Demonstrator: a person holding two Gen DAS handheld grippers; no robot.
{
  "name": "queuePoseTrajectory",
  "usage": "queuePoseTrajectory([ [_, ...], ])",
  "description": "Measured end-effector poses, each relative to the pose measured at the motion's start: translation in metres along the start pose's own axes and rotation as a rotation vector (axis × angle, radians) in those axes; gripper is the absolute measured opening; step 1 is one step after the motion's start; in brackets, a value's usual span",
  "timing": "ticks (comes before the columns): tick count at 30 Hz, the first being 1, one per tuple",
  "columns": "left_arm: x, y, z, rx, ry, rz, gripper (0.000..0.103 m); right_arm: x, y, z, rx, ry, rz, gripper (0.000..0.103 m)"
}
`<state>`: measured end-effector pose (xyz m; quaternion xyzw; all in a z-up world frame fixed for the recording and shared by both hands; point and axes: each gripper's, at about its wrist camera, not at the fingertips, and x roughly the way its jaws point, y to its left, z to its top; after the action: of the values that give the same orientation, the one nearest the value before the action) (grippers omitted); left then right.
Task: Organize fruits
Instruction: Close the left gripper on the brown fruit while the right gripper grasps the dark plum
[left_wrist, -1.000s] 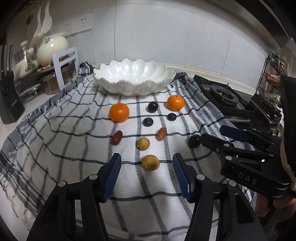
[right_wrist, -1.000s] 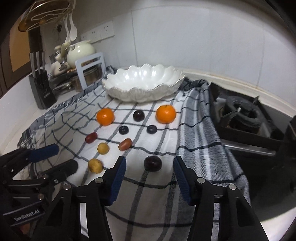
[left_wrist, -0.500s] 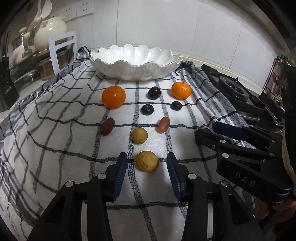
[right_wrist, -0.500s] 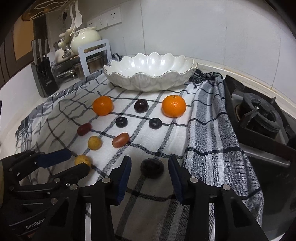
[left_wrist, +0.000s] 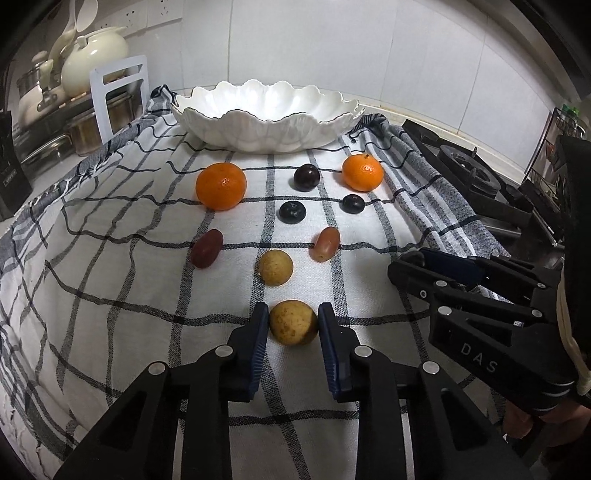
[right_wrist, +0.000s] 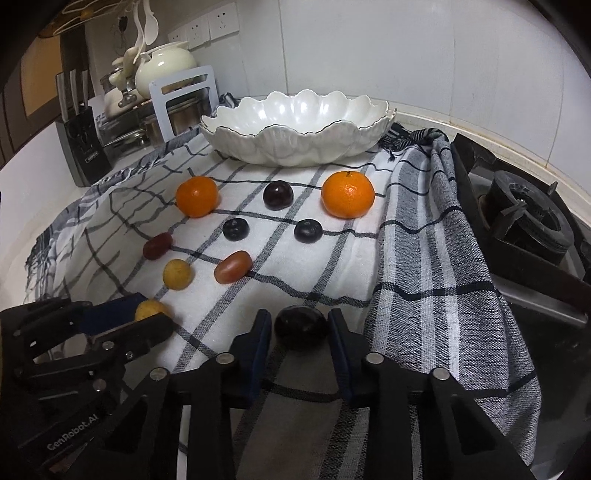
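Note:
Fruits lie in rows on a checked cloth (left_wrist: 110, 295) in front of a white scalloped bowl (left_wrist: 266, 122). My left gripper (left_wrist: 293, 320) has its pads touching both sides of a yellow-brown round fruit (left_wrist: 293, 322) resting on the cloth. My right gripper (right_wrist: 300, 328) has closed around a dark plum (right_wrist: 301, 326), with small gaps showing at its sides. Further out lie two oranges (left_wrist: 221, 185) (left_wrist: 362, 172), dark plums (left_wrist: 306, 177), blueberries (left_wrist: 291, 212), red grapes (left_wrist: 207, 247) and another yellow fruit (left_wrist: 276, 266). The bowl also shows in the right wrist view (right_wrist: 295, 129).
A gas stove (right_wrist: 524, 221) sits right of the cloth. Pots, a white rack (left_wrist: 118, 96), a teapot (left_wrist: 92, 59) and a knife block (right_wrist: 81, 147) stand at the back left. The tiled wall is behind the bowl.
Both grippers have moved forward and down and narrowed: the left around the yellow-brown fruit, the right around the dark plum.

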<state>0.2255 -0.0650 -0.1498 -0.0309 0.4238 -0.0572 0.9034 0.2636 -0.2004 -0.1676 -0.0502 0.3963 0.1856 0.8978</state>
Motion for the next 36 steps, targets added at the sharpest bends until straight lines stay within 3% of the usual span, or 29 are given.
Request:
queuePoseTrajectory([
  [15,-0.029,0.002,0.016,-0.055,-0.081,0.030,0.028,-0.026,-0.002,0.010,-0.016,-0.060,0.050,0.030],
  [36,-0.081,0.008,0.075,-0.021,-0.262,0.032,0.027,-0.077,0.012,0.064,-0.026,-0.248,0.043,0.030],
])
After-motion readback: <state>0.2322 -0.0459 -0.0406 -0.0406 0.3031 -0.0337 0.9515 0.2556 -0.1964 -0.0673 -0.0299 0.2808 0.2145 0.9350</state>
